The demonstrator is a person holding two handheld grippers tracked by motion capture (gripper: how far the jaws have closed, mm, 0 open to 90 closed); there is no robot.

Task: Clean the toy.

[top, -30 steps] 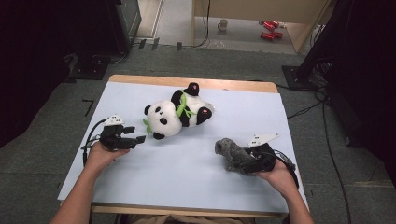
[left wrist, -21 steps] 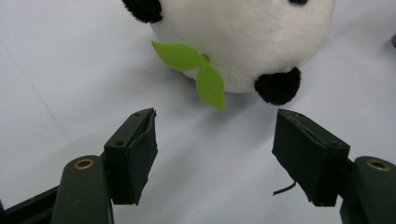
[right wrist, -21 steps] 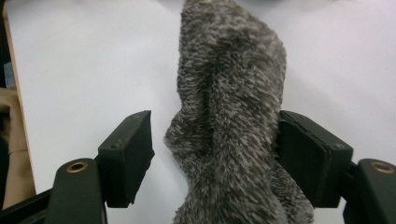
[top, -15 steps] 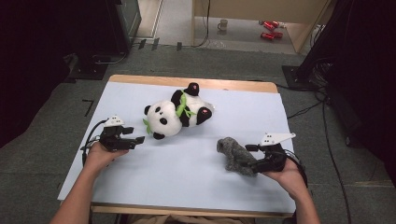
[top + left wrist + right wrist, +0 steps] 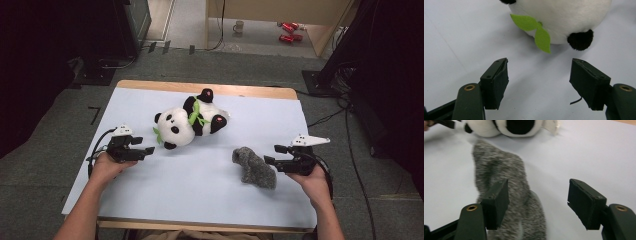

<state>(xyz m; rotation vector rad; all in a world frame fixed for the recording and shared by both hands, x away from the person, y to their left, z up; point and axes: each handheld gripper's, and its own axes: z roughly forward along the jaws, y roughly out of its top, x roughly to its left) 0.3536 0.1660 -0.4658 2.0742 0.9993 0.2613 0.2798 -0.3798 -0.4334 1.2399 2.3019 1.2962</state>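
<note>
A black-and-white panda plush with green leaves lies on its side in the middle of the pale sheet. Its white head and a green leaf sit just beyond my left gripper, which is open and empty, a short gap off. In the high view that left gripper rests at the panda's left. A grey fuzzy cloth piece lies at the front right. My right gripper is open just to its right. In the right gripper view the grey piece passes beneath the left jaw; the right gripper holds nothing.
The sheet covers a wooden table whose bare back edge shows. Beyond it on the floor are a mug, red cans and cables. Dark equipment stands at both sides.
The right gripper has let go of the grey piece and drawn back to the right; the piece now lies free on the sheet. The left gripper and panda have not moved.
</note>
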